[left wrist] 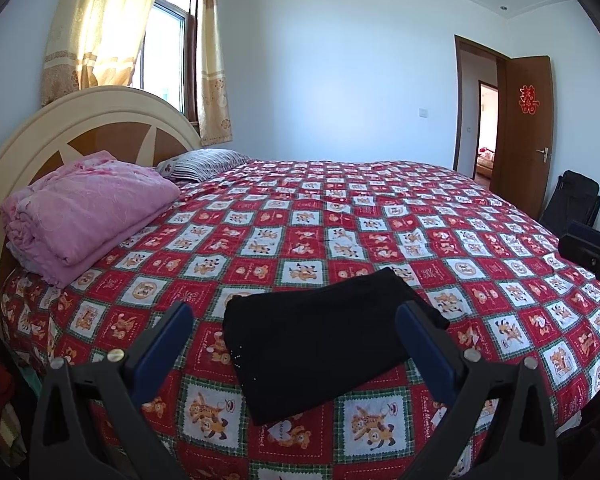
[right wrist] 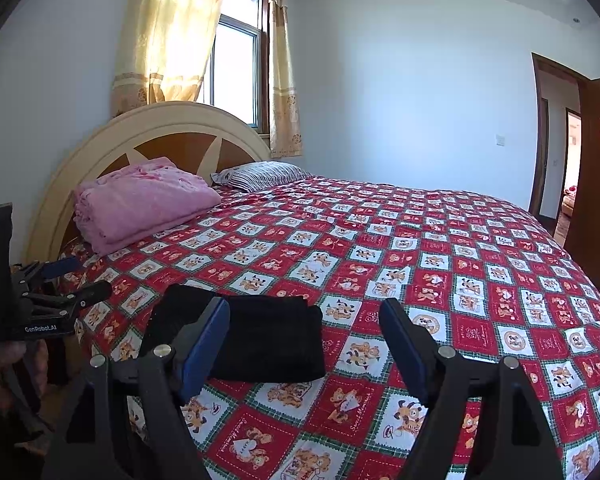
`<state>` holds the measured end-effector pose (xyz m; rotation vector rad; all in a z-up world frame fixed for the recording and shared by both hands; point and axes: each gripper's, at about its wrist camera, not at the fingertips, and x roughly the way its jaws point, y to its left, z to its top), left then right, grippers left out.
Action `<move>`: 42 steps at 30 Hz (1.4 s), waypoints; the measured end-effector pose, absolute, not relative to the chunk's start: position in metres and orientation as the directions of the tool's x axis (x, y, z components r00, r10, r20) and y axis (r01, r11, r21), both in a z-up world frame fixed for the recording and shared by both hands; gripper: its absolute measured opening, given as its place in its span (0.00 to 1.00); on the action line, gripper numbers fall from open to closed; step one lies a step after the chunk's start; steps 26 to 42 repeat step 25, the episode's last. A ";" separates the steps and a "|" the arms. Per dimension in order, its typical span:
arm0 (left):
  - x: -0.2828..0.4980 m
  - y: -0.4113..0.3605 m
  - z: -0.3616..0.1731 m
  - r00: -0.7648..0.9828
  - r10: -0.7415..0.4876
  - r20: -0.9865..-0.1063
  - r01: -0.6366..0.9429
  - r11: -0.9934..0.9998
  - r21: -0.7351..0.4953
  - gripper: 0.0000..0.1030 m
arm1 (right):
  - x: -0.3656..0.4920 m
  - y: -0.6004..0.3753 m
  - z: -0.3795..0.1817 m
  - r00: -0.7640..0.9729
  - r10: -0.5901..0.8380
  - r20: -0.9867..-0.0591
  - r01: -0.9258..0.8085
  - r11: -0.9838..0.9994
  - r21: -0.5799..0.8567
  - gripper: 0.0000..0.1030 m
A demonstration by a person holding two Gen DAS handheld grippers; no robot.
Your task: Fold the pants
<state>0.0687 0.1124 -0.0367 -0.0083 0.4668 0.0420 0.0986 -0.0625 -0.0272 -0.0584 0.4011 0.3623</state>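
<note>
- Both sets of jaws stand wide apart and hold nothing: my left gripper (left wrist: 294, 322) frames the black pants (left wrist: 320, 344) between its blue pads without touching them, and my right gripper (right wrist: 304, 322) hangs above the bedspread (right wrist: 480, 280) with its left finger in front of the cloth.
- Pants: they lie as a compact dark rectangle on the bedspread, near the edge closest to me, well apart from the pink blanket (left wrist: 88, 212) at the headboard end.
- Stage, as I judge it: the bundle looks already folded down to a small packet, so little or nothing is left beyond a tidy-up.
- Long axis: in the left wrist view it runs on a slant, from the near corner by the bed's edge up and away toward the side opposite the pink blanket. The broader, thicker end with small pale dots lies nearer me and nearer the blanket side; I take that for the waist, but I cannot be sure.
- Risk one: the top layer looks loose at the far corner; a pinch catching only that layer would peel the fold open.
- Risk two: the packet sits close to the bed's edge, so a drag toward me could tip it over the side.
- Risk three: black on black hides the layer edges, so I could misjudge where the fold line is.
- Risk four: closing low could catch the bedspread with the pants and rumple both.
</note>
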 end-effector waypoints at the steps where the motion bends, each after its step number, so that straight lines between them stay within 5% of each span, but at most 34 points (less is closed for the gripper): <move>1: 0.068 0.113 -0.035 0.894 0.041 -0.445 -0.045 0.999 0.002 1.00 | 0.099 -0.063 -0.027 0.858 0.333 -0.392 -0.356 0.934 0.014 0.76; 11: 0.063 0.122 -0.024 0.915 0.070 -0.396 -0.091 0.995 -0.034 1.00 | 0.098 -0.063 -0.028 0.859 0.334 -0.388 -0.358 0.934 0.011 0.76; 42: 0.071 0.127 -0.039 0.896 0.064 -0.439 -0.099 0.993 -0.058 1.00 | 0.101 -0.059 -0.032 0.850 0.336 -0.407 -0.366 0.930 0.003 0.76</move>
